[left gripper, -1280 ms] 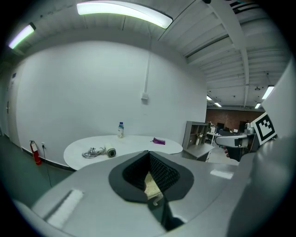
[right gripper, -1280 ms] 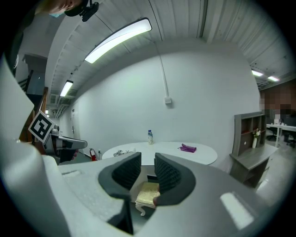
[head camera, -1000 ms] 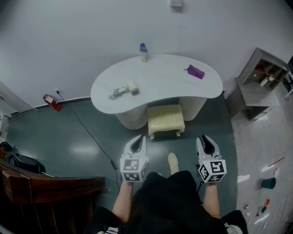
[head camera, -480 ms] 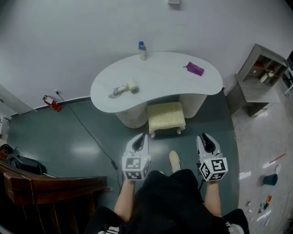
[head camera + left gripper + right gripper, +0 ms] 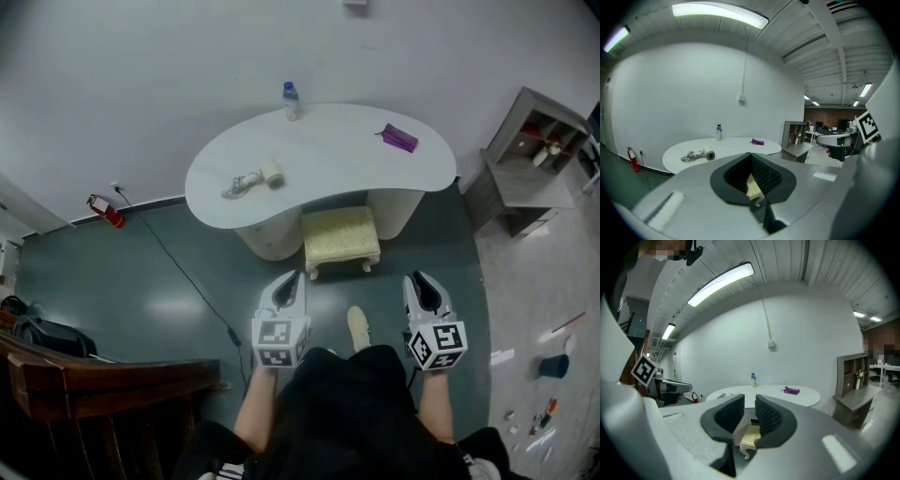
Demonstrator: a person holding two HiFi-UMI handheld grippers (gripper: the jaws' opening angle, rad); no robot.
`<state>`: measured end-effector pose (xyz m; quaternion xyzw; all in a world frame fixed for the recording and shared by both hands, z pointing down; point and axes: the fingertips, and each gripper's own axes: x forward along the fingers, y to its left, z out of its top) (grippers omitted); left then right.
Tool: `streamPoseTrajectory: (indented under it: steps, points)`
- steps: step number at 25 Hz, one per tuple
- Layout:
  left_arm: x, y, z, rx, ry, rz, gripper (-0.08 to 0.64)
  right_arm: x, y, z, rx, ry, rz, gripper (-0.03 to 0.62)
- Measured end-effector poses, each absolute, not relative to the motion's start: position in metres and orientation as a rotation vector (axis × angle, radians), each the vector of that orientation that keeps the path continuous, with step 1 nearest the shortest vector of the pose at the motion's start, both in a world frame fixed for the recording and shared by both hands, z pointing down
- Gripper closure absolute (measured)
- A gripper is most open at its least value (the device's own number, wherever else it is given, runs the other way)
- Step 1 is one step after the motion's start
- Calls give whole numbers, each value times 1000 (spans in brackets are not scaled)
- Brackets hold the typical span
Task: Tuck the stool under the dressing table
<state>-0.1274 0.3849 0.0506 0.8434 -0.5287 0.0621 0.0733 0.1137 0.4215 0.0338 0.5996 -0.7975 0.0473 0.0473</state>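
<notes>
Jaws: left gripper (image 5: 292,278) shut, right gripper (image 5: 417,278) slightly apart, just closing, both empty, level before stool (image 5: 341,239).

The left gripper (image 5: 751,155) is seen with jaws closed together, nothing held; a sliver of cream stool (image 5: 753,187) is glimpsed beneath. Beyond, a bottle (image 5: 719,132), a purple pouch (image 5: 757,141) and a coiled cable (image 5: 693,156) are set on the white dressing table (image 5: 733,146)

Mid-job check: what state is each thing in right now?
stool: upright, seat mostly out from under the dressing table
bottle: upright, capped
hair dryer: lying down, cord bundled beside it
purple pouch: lying flat
left gripper: shut, empty
right gripper: jaws slightly apart, just been closing, nothing between them
</notes>
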Motion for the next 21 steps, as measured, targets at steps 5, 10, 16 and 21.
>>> streamPoseTrajectory:
  steps: [5,10,16,21]
  points:
    - [-127,386,50,2532,-1587,185,554,113,423,33,1826,-2436,145,511]
    - [-125,385,51,2531,-1582,188,554,114,423,34,1825,-2436,145,511]
    - [-122,384,54,2530,-1574,193,554,117,422,33,1832,-2436,145,511]
    - [-121,381,54,2525,-1578,192,554,117,419,32,1833,-2440,142,512]
